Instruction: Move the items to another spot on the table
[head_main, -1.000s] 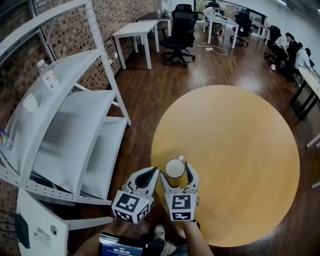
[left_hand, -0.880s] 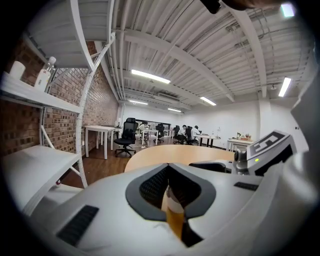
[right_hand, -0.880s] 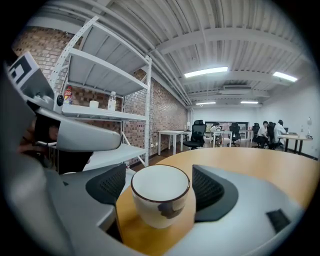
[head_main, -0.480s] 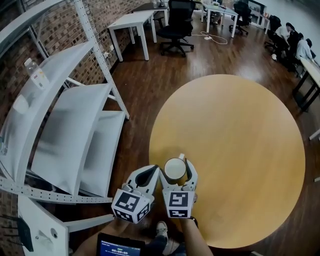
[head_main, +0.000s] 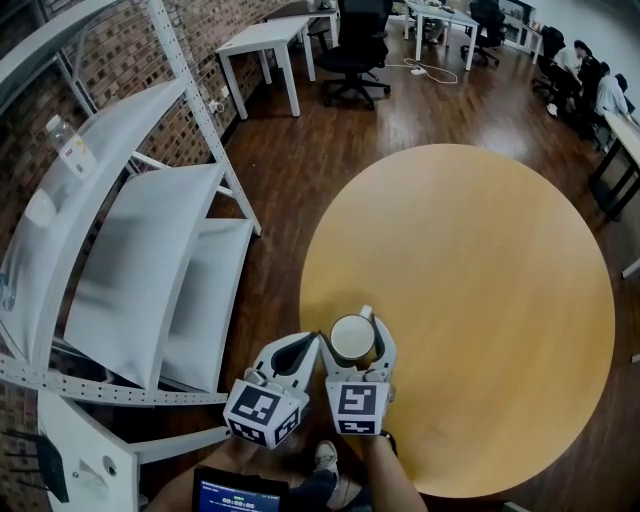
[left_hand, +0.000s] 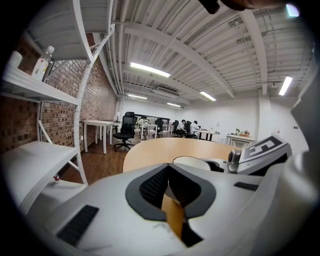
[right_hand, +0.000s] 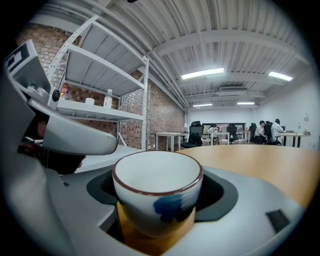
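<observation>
One small cup (right_hand: 157, 192), white with a brown rim and a blue smudge on its side, stands upright between the jaws of the right tool (head_main: 358, 338), which is clamped on its sides. Its mouth faces straight up and its long axis is vertical. No handle shows, so it points no particular way sideways. It looks empty. Yellow wood shows directly beneath it, but these angles do not show whether its base rests on the worktop (head_main: 480, 280) or hangs just above.

The left tool (head_main: 300, 350) sits just beside the right one, on its left, with its jaws pressed together on nothing. Both tools are over the near left edge of the round wooden worktop, most of which stretches ahead and to the right of the right tool. White shelving (head_main: 140, 260) stands to the left of the left tool.

The grasp appears made, so the carry is the step in hand. The next move likely calls for keeping the cup level, taking it forward or rightward, and setting it down flat before the jaws open.
</observation>
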